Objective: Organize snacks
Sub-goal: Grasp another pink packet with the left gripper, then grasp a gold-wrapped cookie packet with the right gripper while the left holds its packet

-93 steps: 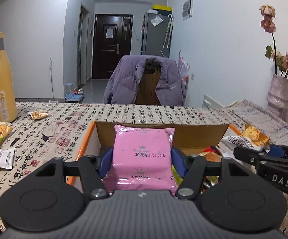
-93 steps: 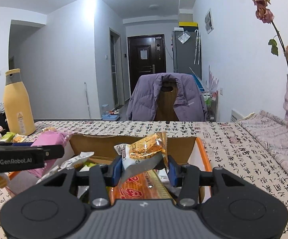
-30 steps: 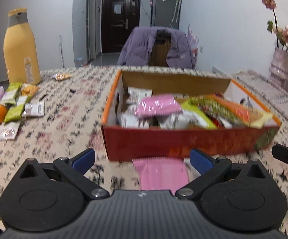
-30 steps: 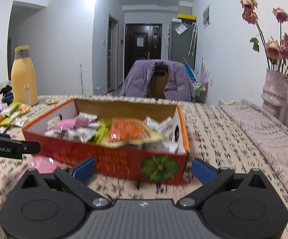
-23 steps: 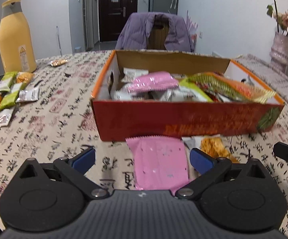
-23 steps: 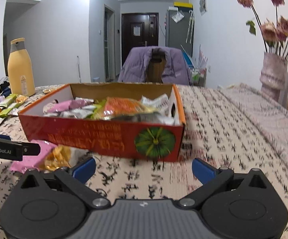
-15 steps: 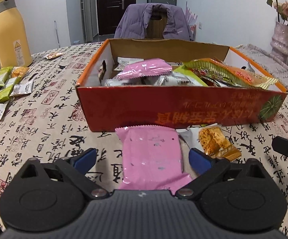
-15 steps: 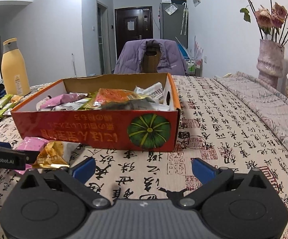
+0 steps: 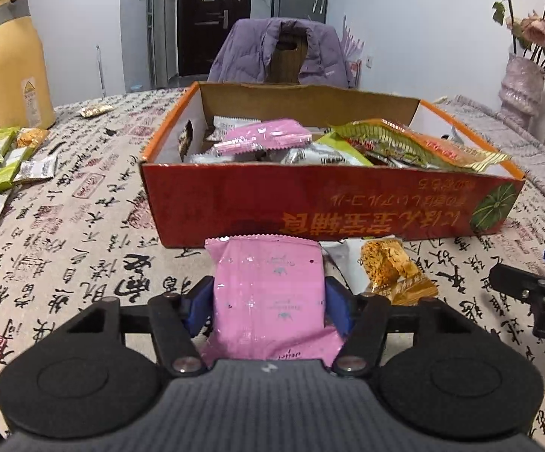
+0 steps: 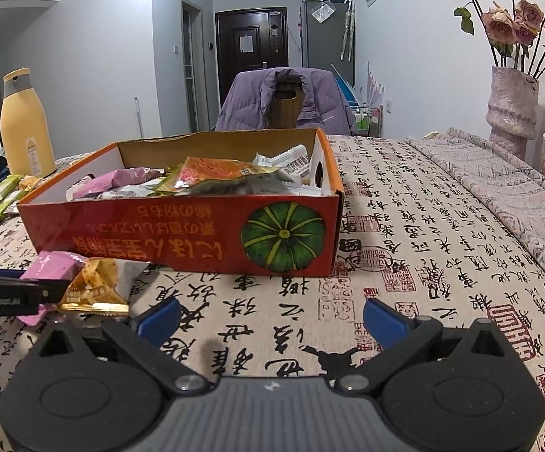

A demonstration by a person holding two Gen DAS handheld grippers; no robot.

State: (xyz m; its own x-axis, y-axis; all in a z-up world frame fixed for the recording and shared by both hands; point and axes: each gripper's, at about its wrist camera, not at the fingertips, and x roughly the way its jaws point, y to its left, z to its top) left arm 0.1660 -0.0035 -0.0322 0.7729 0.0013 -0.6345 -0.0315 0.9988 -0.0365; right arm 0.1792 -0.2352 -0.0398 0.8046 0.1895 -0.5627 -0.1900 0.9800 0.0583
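White walls, dark door (image 10: 250, 41) at hallway end, chair draped with purple jacket (image 10: 285, 101), ceiling light glare.

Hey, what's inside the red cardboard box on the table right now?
The red cardboard box holds a pile of snack packets: a pink packet and an orange-green bag on top, white wrappers below. Its bottom layer is covered.

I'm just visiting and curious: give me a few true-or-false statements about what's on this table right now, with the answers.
1. The left gripper has its blue pads against a pink packet. True; its jaws have just been closing.
2. The right gripper holds an orange snack. False; its jaws are open over bare tablecloth.
3. The red box is empty. False; it holds many snack packets.
4. A yellow bottle stands upright. True.
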